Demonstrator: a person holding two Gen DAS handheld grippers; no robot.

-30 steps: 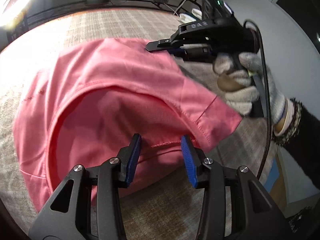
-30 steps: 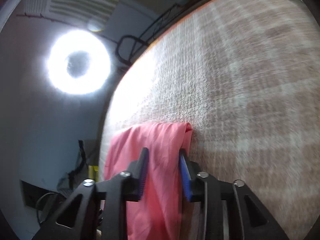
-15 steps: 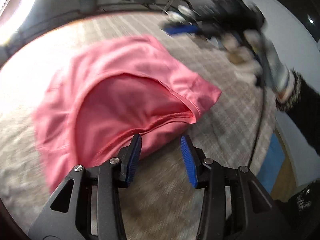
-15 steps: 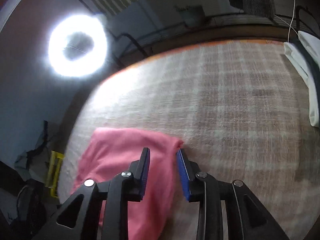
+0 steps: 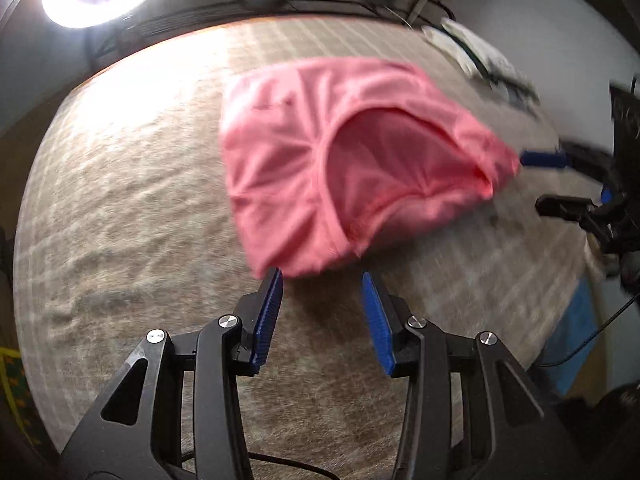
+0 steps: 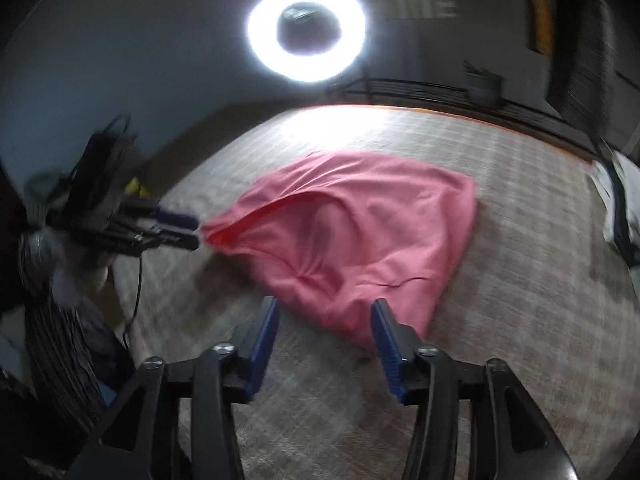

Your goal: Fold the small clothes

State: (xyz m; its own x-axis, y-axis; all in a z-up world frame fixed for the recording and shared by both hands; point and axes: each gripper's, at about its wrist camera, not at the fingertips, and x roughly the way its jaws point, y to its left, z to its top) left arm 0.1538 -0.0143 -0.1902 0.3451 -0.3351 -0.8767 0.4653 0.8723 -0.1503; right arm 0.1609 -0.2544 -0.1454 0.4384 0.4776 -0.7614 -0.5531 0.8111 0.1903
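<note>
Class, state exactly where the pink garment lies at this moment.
The pink garment lies crumpled on the checked beige cover, just ahead of both grippers in each wrist view, with the ring light beyond its far edge.

The garment (image 5: 320, 168) lies on the bed (image 5: 128, 216), towards its middle. The left tongs (image 5: 322, 280) stand just off its near edge. The right tongs (image 6: 324, 308) stand over another edge, a folded cloth (image 6: 618, 204) at the bed's right edge.
</note>
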